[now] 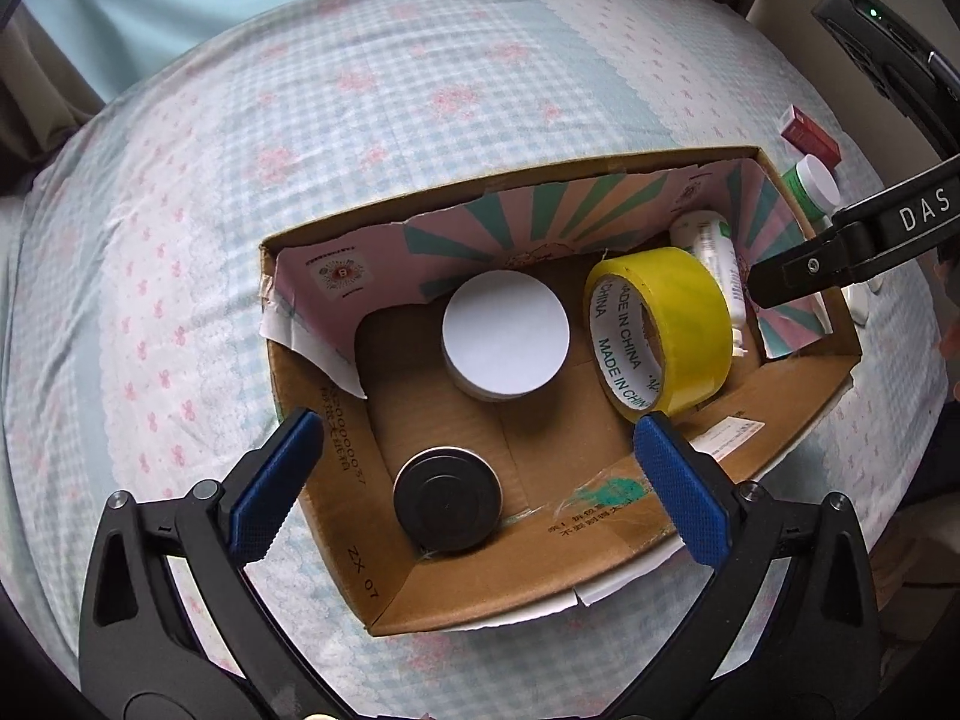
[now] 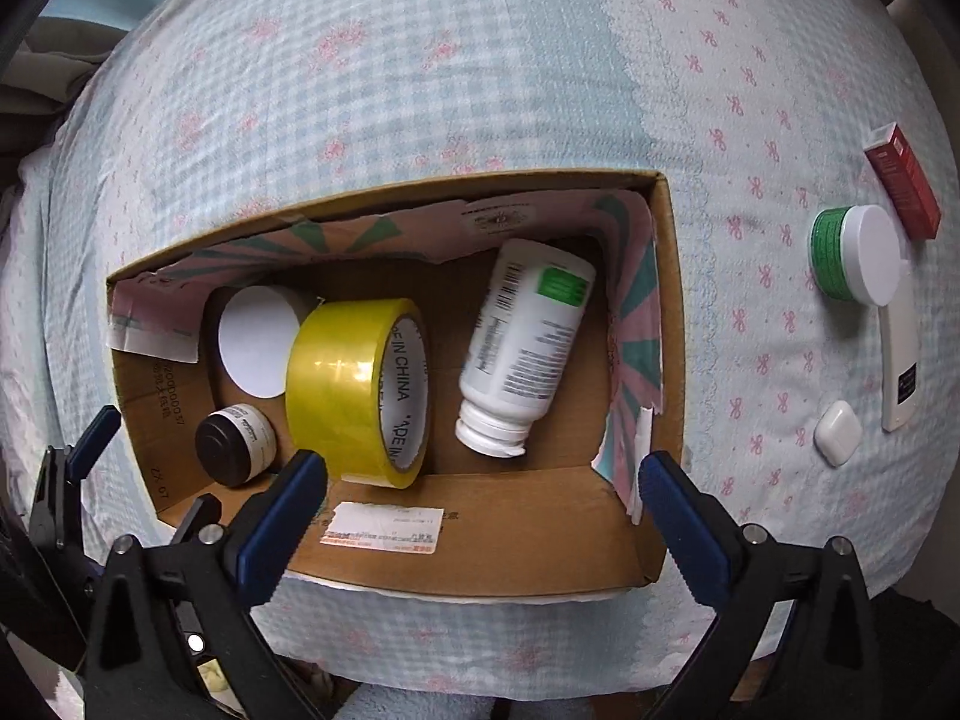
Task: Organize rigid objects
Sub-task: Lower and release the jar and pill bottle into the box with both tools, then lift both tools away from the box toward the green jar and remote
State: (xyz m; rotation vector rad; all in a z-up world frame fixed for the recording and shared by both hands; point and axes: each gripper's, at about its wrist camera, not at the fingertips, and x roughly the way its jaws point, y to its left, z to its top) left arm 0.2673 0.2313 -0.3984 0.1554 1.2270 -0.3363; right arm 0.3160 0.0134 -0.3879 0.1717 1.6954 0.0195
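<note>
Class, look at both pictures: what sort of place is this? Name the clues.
Probably a bedroom at home: a quilted floral bedspread under a cardboard box, with curtains behind.

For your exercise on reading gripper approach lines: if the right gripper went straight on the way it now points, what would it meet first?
Probably the white pill bottle lying on its side in the cardboard box. The right gripper, jaws open and empty, points down into the box; depth is unclear, so the bare box floor beside the bottle's cap is possible.
</note>
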